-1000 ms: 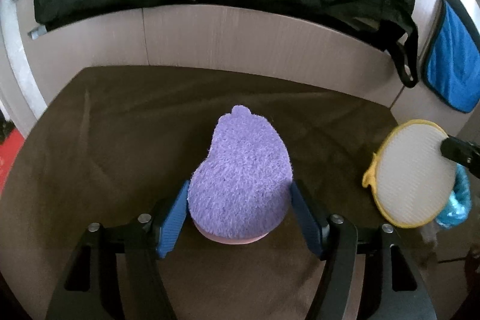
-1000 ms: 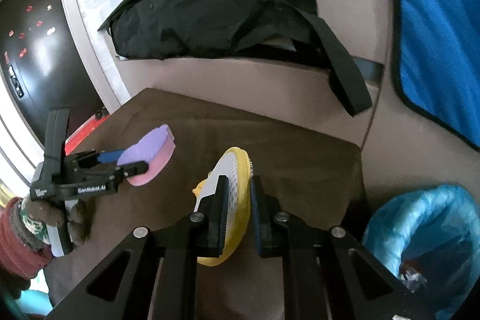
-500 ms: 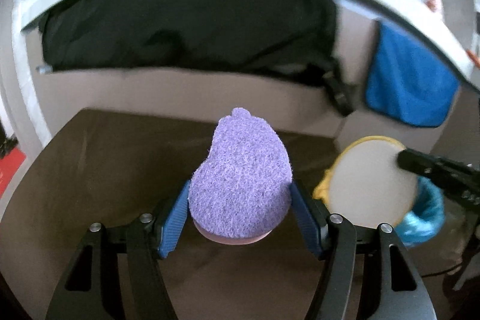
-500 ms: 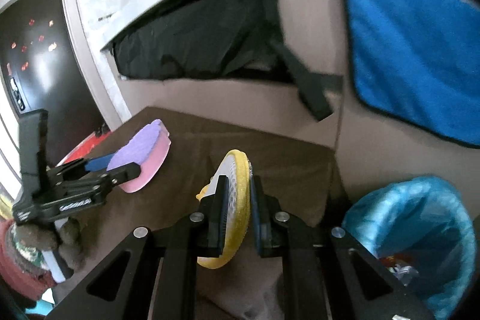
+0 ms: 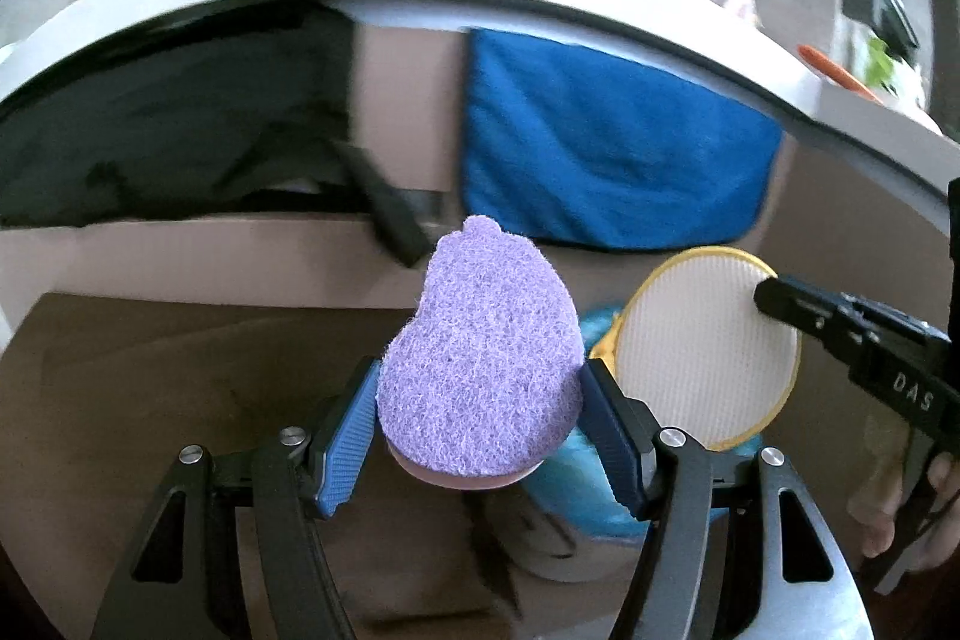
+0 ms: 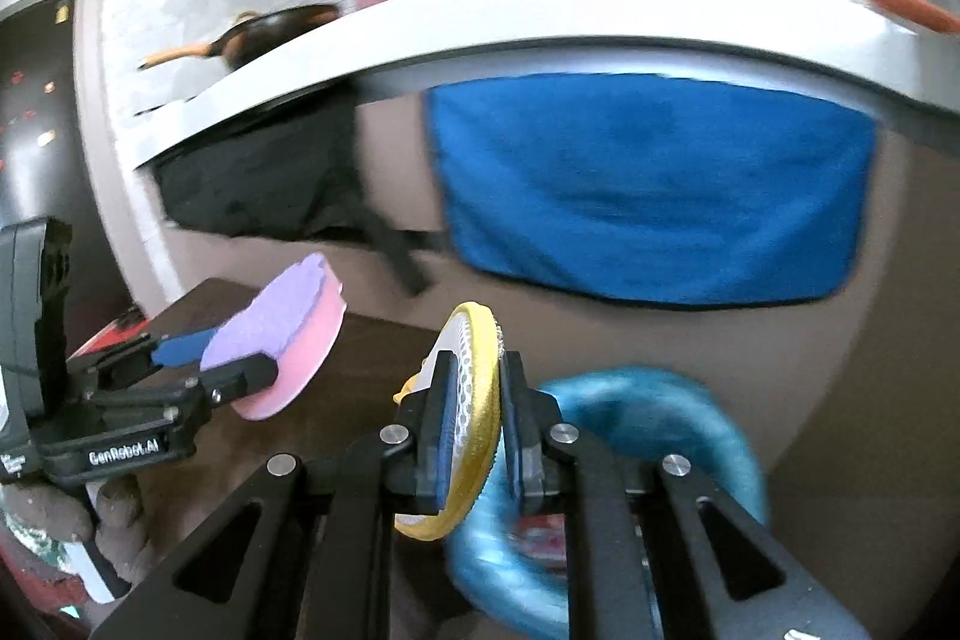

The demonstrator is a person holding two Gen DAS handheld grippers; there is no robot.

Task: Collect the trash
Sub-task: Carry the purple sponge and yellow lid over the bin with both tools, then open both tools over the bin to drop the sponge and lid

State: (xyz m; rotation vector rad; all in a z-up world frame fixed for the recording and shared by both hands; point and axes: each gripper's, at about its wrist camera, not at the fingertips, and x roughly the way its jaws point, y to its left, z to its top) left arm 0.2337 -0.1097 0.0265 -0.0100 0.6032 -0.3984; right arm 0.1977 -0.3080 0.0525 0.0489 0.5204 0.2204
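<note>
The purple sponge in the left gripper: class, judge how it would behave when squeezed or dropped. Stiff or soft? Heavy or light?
Probably soft: the purple sponge has a fuzzy scouring top over a pink foam layer. Likely light, since the left gripper holds it level by its sides alone. Its flat shape suggests it would land without rolling.

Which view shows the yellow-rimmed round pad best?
Left wrist. There the yellow-rimmed round pad faces the camera, its whole white mesh face and yellow rim visible, with the right tool clamped on its edge. The right wrist view shows it only edge-on between that tool's pads, over the blue-lined trash bin.
</note>
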